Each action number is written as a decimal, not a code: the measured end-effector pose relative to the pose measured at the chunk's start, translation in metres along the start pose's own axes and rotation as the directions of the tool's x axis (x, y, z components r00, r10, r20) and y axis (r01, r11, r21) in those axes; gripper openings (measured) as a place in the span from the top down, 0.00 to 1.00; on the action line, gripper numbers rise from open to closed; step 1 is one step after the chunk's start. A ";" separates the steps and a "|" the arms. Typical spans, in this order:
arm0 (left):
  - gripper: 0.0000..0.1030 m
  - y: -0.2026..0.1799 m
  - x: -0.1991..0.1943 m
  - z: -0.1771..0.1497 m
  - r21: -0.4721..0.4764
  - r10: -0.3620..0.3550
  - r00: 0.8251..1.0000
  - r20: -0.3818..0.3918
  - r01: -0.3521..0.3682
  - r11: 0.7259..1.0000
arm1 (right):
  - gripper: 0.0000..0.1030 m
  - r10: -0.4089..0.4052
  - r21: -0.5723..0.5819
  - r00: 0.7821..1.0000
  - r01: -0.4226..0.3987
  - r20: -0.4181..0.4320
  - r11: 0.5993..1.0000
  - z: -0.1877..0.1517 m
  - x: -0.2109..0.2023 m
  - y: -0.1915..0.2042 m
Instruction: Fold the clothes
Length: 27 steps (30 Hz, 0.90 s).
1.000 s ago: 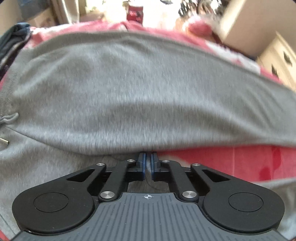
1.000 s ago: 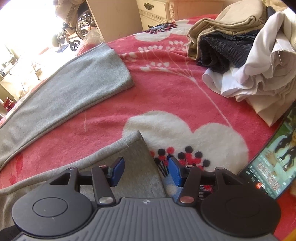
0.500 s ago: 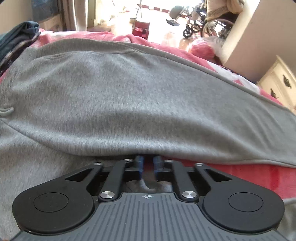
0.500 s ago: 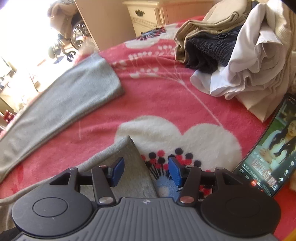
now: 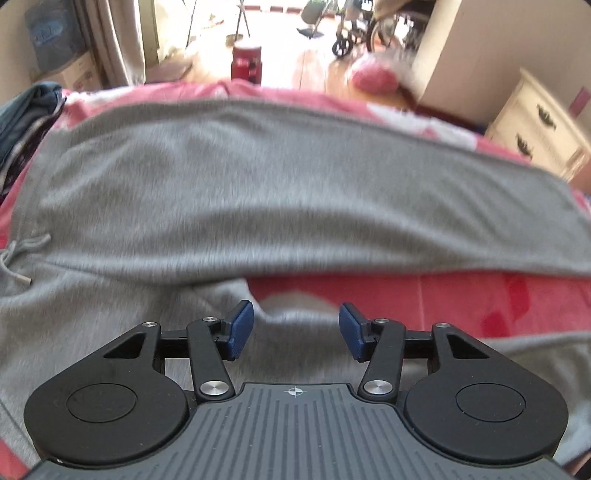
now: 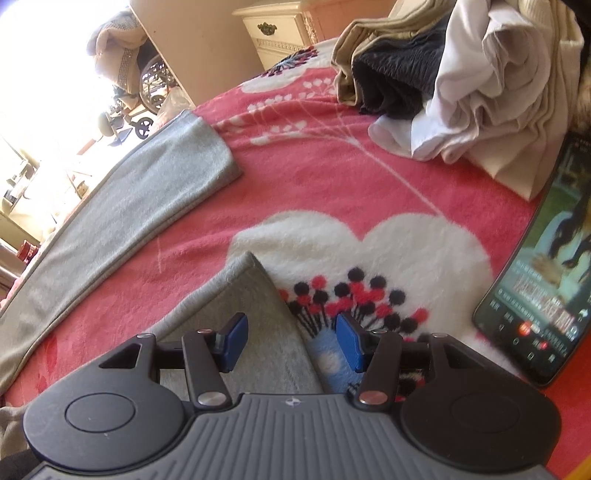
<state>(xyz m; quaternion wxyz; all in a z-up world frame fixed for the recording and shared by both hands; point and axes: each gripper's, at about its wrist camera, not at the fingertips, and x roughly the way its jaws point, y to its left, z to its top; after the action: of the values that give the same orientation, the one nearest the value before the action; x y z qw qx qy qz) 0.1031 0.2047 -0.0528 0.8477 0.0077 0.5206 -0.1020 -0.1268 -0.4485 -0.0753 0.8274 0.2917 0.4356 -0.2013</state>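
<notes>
Grey sweatpants lie spread over a red flowered blanket; one leg stretches across the far side and the other runs under my left gripper. Its blue pads are apart and its jaws are opening, with nothing pinched between them; grey cloth lies below. In the right wrist view the far leg's hem lies at upper left and the near leg's hem reaches under my right gripper. That gripper is open, and its pads straddle the hem's edge without pressing it.
A pile of beige, white and dark clothes sits at the back right of the blanket. A phone with a lit screen lies at the right. A cream dresser stands past the bed. Dark folded clothes lie at far left.
My left gripper went from shut on the grey cloth to open, let the fabric go and drew back a little. The right gripper stayed open and shifted slightly over the near hem.
</notes>
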 end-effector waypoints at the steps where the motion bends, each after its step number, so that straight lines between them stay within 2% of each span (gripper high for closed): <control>1: 0.50 -0.001 0.002 -0.002 0.012 0.008 1.000 -0.019 -0.008 1.000 | 0.46 0.002 0.001 1.000 -0.002 -0.002 1.000 -0.002 0.001 0.000; 4: 0.50 -0.011 0.012 -0.010 0.126 0.078 0.995 -0.057 -0.070 0.990 | 0.46 0.008 0.004 1.000 -0.008 -0.004 1.000 -0.006 0.001 -0.001; 7: 0.50 -0.021 0.024 -0.017 0.262 0.140 0.987 -0.075 -0.116 0.958 | 0.46 0.015 0.013 1.000 -0.015 -0.003 1.000 -0.008 0.000 -0.003; 9: 0.50 -0.023 0.031 -0.020 0.309 0.160 0.983 -0.089 -0.125 0.943 | 0.46 0.018 0.015 1.000 -0.018 -0.001 1.000 -0.009 -0.001 -0.004; 14: 0.50 -0.026 0.040 -0.022 0.348 0.174 0.981 -0.085 -0.134 0.928 | 0.46 0.021 0.025 1.000 -0.021 0.001 0.999 -0.008 -0.002 -0.007; 19: 0.49 -0.032 0.046 -0.021 0.383 0.190 0.981 -0.040 -0.161 0.910 | 0.46 0.019 0.030 1.000 -0.019 -0.002 0.999 -0.008 -0.001 -0.006; 21: 0.49 -0.032 0.047 -0.019 0.363 0.190 0.982 -0.018 -0.171 0.916 | 0.46 0.018 0.025 1.000 -0.018 -0.003 1.000 -0.008 0.000 -0.006; 24: 0.49 -0.030 0.052 -0.014 0.328 0.191 0.981 -0.027 -0.172 0.929 | 0.46 0.016 0.021 1.000 -0.015 -0.004 1.000 -0.009 0.000 -0.005; 27: 0.49 -0.031 0.052 -0.015 0.336 0.193 0.981 -0.017 -0.176 0.925 | 0.46 0.015 0.020 1.000 -0.015 -0.005 1.000 -0.008 0.000 -0.005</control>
<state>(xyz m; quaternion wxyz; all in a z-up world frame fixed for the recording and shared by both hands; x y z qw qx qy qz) 0.1070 0.1675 -0.1030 0.8266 0.2022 0.5140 -0.1077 -0.1343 -0.4469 -0.0805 0.8249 0.3036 0.4335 -0.1985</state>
